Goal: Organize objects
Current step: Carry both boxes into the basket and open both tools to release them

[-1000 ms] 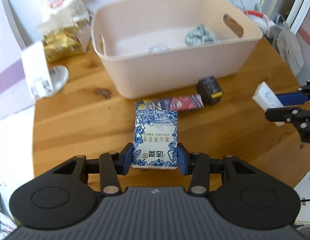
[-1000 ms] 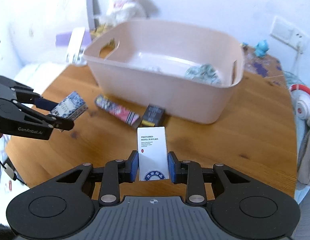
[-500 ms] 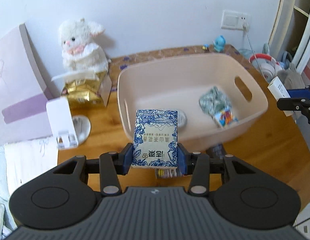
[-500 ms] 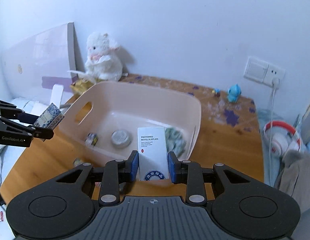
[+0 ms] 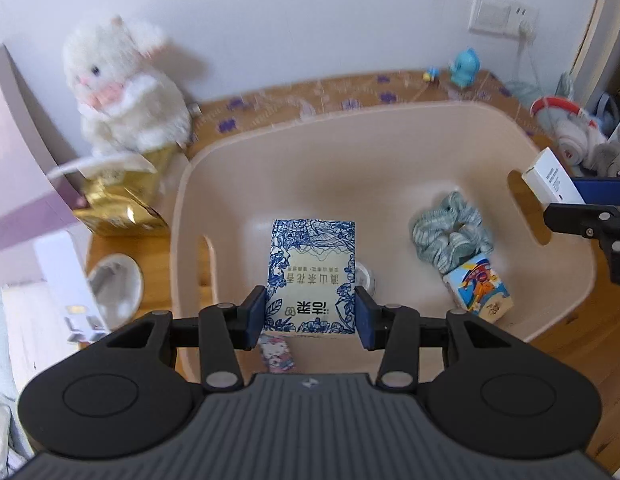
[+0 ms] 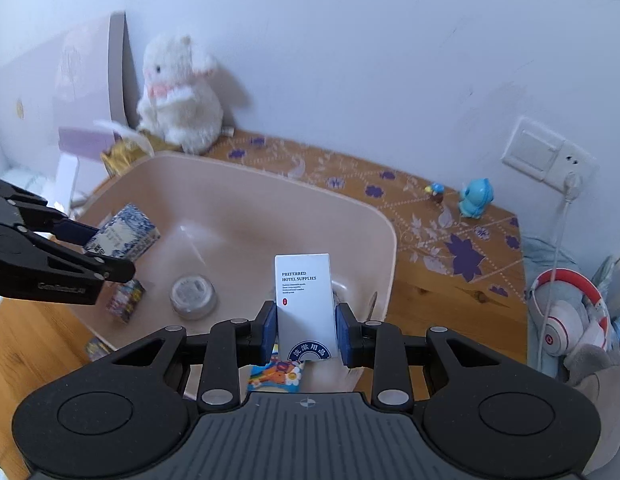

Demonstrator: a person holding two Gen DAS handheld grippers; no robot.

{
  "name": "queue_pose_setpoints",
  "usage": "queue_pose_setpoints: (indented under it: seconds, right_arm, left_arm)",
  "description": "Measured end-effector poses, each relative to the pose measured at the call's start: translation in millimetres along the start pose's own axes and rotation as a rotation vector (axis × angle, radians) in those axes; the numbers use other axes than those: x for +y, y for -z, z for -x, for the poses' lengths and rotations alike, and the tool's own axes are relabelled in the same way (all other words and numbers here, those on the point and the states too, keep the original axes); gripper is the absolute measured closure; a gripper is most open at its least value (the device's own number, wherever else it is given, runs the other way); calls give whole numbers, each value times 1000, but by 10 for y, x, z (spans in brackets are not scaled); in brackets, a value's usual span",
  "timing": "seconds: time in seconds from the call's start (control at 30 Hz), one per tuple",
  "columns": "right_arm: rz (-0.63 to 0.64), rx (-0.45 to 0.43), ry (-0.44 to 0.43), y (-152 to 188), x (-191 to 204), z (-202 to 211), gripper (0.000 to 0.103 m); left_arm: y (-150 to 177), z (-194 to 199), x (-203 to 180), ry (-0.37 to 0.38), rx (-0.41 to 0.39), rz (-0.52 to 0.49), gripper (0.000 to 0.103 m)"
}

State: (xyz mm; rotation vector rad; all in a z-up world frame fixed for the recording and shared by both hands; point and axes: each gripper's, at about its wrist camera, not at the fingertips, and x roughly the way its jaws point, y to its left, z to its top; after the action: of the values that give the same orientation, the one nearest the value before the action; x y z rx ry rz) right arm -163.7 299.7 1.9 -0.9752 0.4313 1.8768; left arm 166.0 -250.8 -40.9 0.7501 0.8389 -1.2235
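Note:
My left gripper (image 5: 310,316) is shut on a blue-and-white floral box (image 5: 311,276) and holds it above the beige plastic bin (image 5: 349,148). My right gripper (image 6: 306,330) is shut on a white hotel-supplies box (image 6: 305,300) above the bin's (image 6: 238,168) right side. In the right wrist view the left gripper (image 6: 90,252) holds the floral box (image 6: 124,236) over the bin's left side. The white box also shows in the left wrist view (image 5: 551,178). Inside the bin lie a green scrunchie (image 5: 449,232), a colourful small box (image 5: 477,288), a round tin (image 6: 192,296) and a Hello Kitty packet (image 5: 276,354).
A white plush rabbit (image 5: 122,92) sits on a gold bag (image 5: 118,200) behind the bin at the left. A white phone stand (image 5: 74,284) is at the left. A blue toy figure (image 6: 475,196), a wall socket (image 6: 545,152) and red-white headphones (image 6: 565,320) are at the right.
Both grippers rose and moved forward with their boxes, from above the table in front of the bin to above the inside of the bin.

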Motion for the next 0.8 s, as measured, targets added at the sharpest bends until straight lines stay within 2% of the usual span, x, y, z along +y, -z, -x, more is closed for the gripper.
queue_pose_setpoints:
  seconds: [0.2,0.3,0.33,0.4,0.47,0.5,0.57,0.6,0.7,0.73,0.8]
  right_arm:
    - [4,97,9,65,39,-354,72]
    - [12,141,2,117,66,-456,70]
    - [14,152,-2,128,73,-474,63]
    - [28,166,-15,138,110,-488,60]
    - [40,164,-2,130,157,-462,47]
    - [40,157,3,125,168,-439,44]
    - [32,134,9,111,178,-365,32]
    - [29,125,13,98,179,-323,30]
    - [11,89,18,83,186,-170,15]
    - [0,83,15,83,186,-121,4]
    - [-22,62,10,98,189,-1,0]
  left_arm:
    - [64,-341,31,7,110,40,55]
    - [114,-405,30,17,135,28,55]
    - [127,-400,38,22,131,25,55]
    - [133,-382,57,28,128,28,55]
    - [122,-356,72,25,131,39,52]
    - [118,-331,87,20,128,46,49]
    - [101,-261,101,6,108,52,33]
    - [99,-212,109,0,92,52,32]
    - [101,-66,148,17,61,51,30]
    - [110,-10,159,17,49,52,29]
    - [134,103,189,9,26,49,25]
